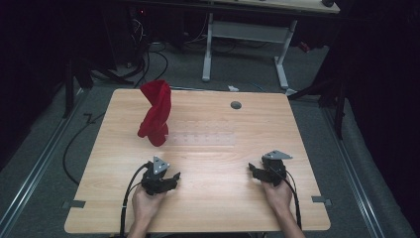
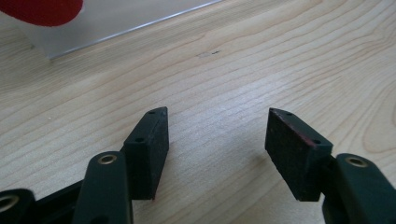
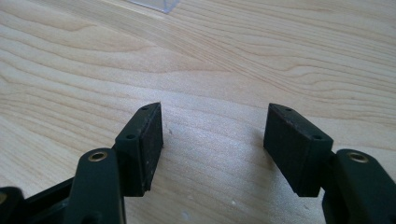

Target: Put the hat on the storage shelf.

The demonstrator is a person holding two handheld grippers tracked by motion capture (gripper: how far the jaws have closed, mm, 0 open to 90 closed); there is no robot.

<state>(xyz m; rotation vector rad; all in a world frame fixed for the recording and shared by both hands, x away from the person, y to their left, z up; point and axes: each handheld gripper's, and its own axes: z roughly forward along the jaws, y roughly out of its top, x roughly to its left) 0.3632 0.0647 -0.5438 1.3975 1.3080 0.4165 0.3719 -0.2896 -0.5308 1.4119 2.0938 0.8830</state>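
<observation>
A red cloth (image 1: pixel 156 114) rises in a tall twisted bundle at the back left of the wooden table (image 1: pixel 213 213); its lower end rests at the left end of a clear flat sheet (image 1: pixel 200 139). My left gripper (image 1: pixel 173 177) lies low over the table near the front left, open, with bare wood between its jaws. In the left gripper view the gripper (image 2: pixel 217 114) faces the clear sheet (image 2: pixel 116 18) and a bit of the red cloth (image 2: pixel 42 9). My right gripper (image 1: pixel 252 169) rests at the front right, open and holding nothing. Ahead of the right gripper (image 3: pixel 215 109) is a corner of the sheet (image 3: pixel 154 3).
A grey cable hole (image 1: pixel 236 105) sits near the table's back edge. Beyond the table stand a white-legged desk (image 1: pixel 247 44) and cables on the floor (image 1: pixel 148 59). Dark curtains close in both sides.
</observation>
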